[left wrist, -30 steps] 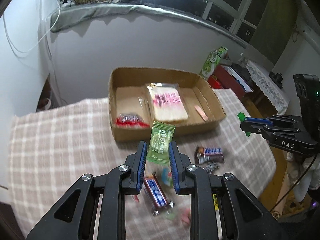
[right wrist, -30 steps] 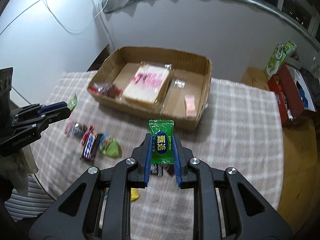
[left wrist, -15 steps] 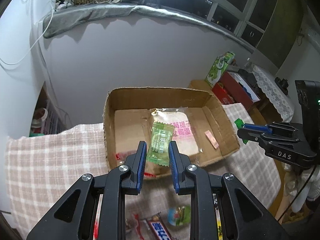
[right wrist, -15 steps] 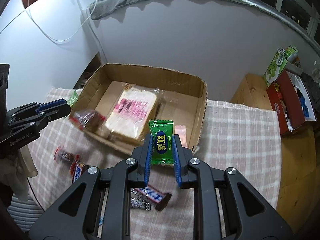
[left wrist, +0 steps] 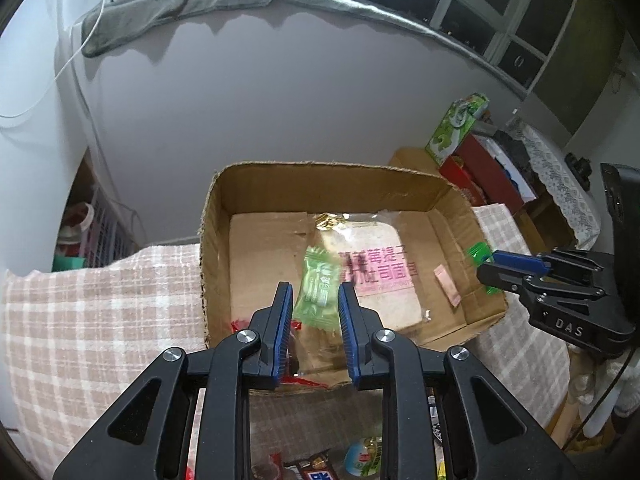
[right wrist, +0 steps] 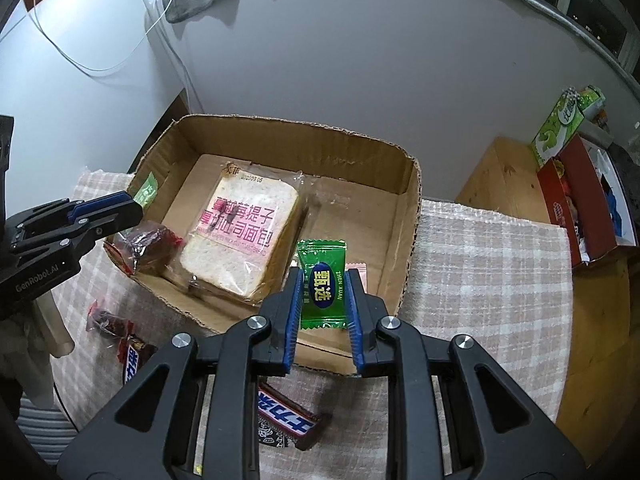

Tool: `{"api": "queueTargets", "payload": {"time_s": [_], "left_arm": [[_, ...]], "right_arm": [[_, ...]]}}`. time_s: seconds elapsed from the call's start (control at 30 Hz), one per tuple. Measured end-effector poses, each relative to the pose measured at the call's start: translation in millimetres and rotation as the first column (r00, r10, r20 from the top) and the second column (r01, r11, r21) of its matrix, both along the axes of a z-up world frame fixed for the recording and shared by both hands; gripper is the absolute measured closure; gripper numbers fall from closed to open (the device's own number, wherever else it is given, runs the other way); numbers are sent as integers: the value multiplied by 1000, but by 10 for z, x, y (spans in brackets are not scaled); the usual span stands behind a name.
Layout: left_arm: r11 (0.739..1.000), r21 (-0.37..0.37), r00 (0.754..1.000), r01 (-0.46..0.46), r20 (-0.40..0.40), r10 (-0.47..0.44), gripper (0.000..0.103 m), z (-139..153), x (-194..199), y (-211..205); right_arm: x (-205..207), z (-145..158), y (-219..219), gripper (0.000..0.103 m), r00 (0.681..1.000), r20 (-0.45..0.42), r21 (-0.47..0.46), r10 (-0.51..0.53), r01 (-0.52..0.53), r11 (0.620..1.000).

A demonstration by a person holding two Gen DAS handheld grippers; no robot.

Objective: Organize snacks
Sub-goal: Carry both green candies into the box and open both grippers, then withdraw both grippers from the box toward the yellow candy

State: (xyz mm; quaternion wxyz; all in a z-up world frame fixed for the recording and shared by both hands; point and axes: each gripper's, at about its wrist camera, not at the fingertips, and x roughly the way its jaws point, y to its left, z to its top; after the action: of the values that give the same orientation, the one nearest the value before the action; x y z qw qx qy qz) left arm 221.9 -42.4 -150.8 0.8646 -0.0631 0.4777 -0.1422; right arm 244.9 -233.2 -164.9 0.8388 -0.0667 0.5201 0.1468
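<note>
An open cardboard box (left wrist: 212, 240) (right wrist: 412, 208) stands on the checked tablecloth. In it lie a wrapped bread slice (left wrist: 376, 276) (right wrist: 244, 232), a red-wrapped snack (right wrist: 148, 244) and a pink sachet (left wrist: 448, 284). My left gripper (left wrist: 314, 300) is shut on a pale green candy (left wrist: 318, 288) over the box's near left part. My right gripper (right wrist: 323, 292) hangs over the near right corner, gripping a dark green candy (right wrist: 323, 284) upright. Its jaws are opening, with the candy still between the pads. Each gripper shows in the other's view, the right (left wrist: 486, 264) and the left (right wrist: 132, 208).
Loose chocolate bars (right wrist: 284, 416) (right wrist: 132, 360) and small snacks (left wrist: 364, 452) lie on the cloth in front of the box. A green carton (right wrist: 564, 128) and a red box (right wrist: 580, 208) sit on a wooden stand to the right. A wall rises just behind the box.
Both grippers have carried their candies forward from above the loose snacks to over the box's near wall. The box now looks larger and closer in both views.
</note>
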Motion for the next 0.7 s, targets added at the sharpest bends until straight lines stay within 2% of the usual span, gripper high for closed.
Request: {"api": "queueTargets", "payload": {"time_s": [0.07,0.1,0.13,0.23,0.5,0.7], "left_arm": [[1000,-5,1000,5,-6,-5,79,-12,15,4],[1000,-1,1000,6,-8,-6,77,-16,17,4],[1000,3,1000,3,-11,-3,70,-17,17,2],[1000,0,1000,-1,-6,1,68,3,4,18],[1000,-5,1000,-11,15,11,68,88,-49,77],[1000,-26,1000,-18,23,18,68,155,-232,142]], "right_arm": [[4,-5,2,66,1000,-1,4,3,-3,1000],[4,-2,4,56,1000,4,-1,3,-3,1000],[-2,3,3,48,1000,8,-4,3,-3,1000],[-11,17,-1,38,1000,14,-9,2,-2,1000],[-87,90,-17,37,1000,25,-5,5,-5,1000],[-251,156,-50,37,1000,28,8,7,-7,1000]]}}
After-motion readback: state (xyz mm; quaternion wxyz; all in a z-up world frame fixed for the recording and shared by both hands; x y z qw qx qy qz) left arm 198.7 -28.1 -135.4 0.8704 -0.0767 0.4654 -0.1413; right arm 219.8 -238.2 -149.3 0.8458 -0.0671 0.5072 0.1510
